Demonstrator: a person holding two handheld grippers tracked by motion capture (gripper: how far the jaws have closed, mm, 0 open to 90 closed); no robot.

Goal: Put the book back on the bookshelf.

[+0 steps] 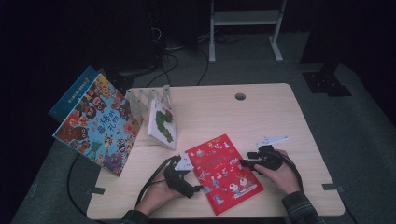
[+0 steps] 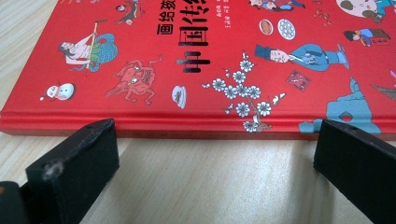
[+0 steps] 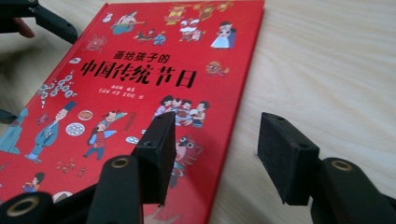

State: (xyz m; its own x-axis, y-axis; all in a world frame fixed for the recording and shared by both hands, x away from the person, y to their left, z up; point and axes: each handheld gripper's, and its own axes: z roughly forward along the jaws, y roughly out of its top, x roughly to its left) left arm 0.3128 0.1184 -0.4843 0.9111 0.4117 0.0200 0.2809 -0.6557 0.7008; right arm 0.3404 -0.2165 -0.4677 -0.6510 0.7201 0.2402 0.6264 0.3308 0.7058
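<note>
A red picture book (image 1: 223,172) with black Chinese title lettering lies flat on the wooden table (image 1: 261,116), near the front edge. My left gripper (image 1: 194,178) is at the book's left side. In the left gripper view, the left gripper (image 2: 215,154) has its jaws wide apart, and the book (image 2: 210,56) has its spine just past the tips. My right gripper (image 1: 247,160) is at the book's right side. In the right gripper view, the right gripper (image 3: 217,140) straddles the edge of the book (image 3: 140,84), one jaw over the cover and one over bare table, with neither pad pressing.
A white slotted book stand (image 1: 149,98) stands at the back left with a white caterpillar book (image 1: 163,123) leaning on it. A large colourful animal book (image 1: 100,123) and a blue book (image 1: 70,95) lean past the table's left edge. A cable hole (image 1: 240,96) is at the far side.
</note>
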